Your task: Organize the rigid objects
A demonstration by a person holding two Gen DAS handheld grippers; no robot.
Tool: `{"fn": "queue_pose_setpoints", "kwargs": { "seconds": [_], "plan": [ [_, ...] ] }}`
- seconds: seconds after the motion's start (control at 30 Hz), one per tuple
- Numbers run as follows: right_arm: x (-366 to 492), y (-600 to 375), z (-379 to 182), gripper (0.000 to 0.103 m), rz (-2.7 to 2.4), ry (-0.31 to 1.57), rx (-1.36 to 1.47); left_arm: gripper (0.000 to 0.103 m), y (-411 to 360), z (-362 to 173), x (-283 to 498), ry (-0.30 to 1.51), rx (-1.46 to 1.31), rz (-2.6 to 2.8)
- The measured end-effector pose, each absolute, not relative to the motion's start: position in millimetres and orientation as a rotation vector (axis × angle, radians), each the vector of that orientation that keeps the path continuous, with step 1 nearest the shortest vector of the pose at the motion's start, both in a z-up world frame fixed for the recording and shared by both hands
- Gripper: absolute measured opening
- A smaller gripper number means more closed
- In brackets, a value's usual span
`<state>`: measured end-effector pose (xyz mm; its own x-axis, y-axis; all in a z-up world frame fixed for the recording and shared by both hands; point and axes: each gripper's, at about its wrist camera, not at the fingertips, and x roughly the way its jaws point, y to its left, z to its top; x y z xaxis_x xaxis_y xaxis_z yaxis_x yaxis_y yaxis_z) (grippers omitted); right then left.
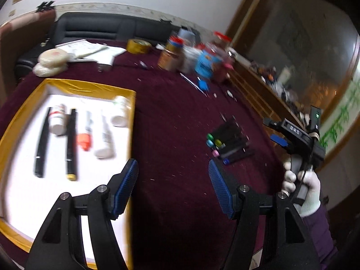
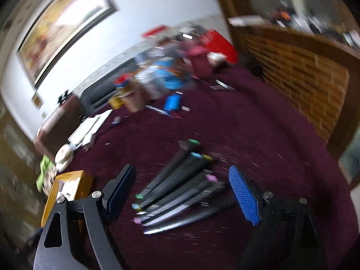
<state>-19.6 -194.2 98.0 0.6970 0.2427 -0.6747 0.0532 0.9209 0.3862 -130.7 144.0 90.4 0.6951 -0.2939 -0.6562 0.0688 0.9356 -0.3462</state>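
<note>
The right claw [image 2: 182,193] was spread wide, empty, above the marker pile [image 2: 180,186] at lower centre. The left claw [image 1: 173,186] was spread too, with the tray [image 1: 132,103] at left.

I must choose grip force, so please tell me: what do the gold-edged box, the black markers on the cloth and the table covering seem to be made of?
The gold-edged box looks like glossy foil-faced cardboard: its rim shines, its floor is matte white. The black markers seem hard plastic, with smooth dark barrels and coloured end caps, though blur hides detail. The table covering looks like maroon fabric, matte and holding lint specks.
</note>
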Motion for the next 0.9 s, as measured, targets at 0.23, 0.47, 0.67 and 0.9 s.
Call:
{"fn": "queue_pose_setpoints", "kwargs": {
  "seconds": [0.23, 0.47, 0.67, 0.9],
  "plan": [
    [-7.2, -243.0, 57.4, 0.081, 0.04, 0.819, 0.511, 0.064, 85.1, 81.8, -111.3, 0.842, -0.196, -0.235],
    [-10.3, -252.2, 40.2, 0.081, 0.052, 0.788, 0.524, 0.064, 29.1, 70.9, -64.0, 0.884, -0.061, -0.28],
    [-13.5, -262.4, 33.8, 0.081, 0.113, 0.787, 0.605, 0.064, -12.7, 52.2, -3.7, 0.928, -0.028, -0.352],
    [-10.4, -264.6, 27.9, 0.081, 0.131, 0.804, 0.629, 0.066, -62.3, 27.6, 57.6, 0.938, 0.095, -0.431]
  ]
}}
